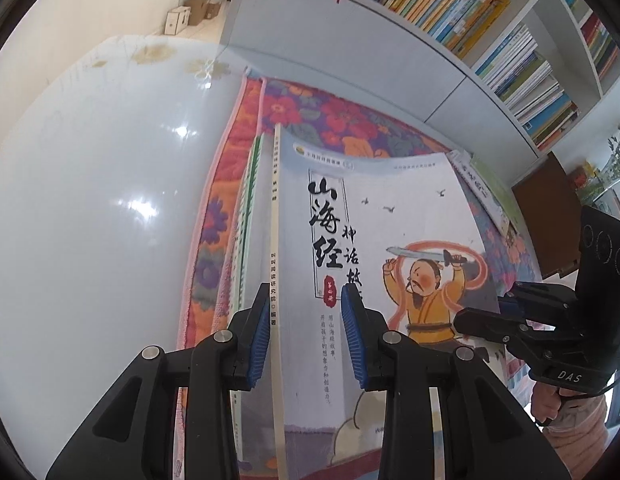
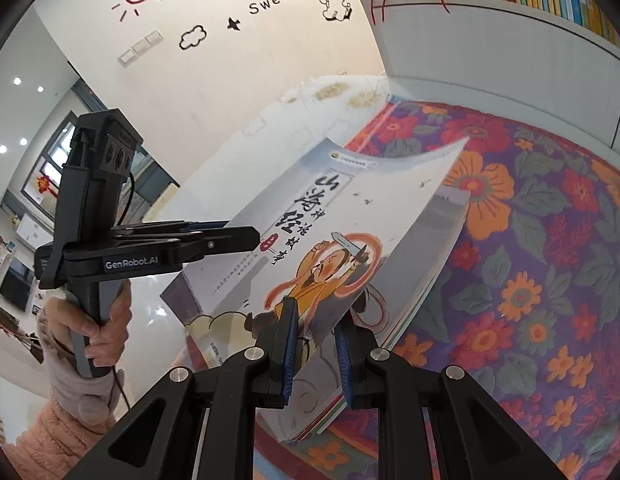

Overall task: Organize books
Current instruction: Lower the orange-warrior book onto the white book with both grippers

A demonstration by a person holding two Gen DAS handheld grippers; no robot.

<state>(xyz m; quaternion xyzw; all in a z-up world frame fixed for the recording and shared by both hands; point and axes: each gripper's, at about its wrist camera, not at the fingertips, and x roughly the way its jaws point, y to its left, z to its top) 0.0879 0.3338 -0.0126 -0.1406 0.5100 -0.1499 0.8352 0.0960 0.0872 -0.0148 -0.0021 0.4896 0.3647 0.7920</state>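
A stack of thin books, topped by a picture book with a man in yellow swinging a sword, hangs tilted above a floral blanket. My left gripper is shut on the stack at its spine edge, one pad under the stack and one on the cover. In the right wrist view the stack shows its open page edge, and my right gripper is shut on that edge. The left gripper shows there from the side, held by a hand in a pink sleeve. The right gripper enters from the right.
A white bookshelf packed with upright books stands behind the blanket. More books lie on the blanket to the right, beside a brown wooden board. Glossy white floor spreads to the left, with cardboard boxes by the far wall.
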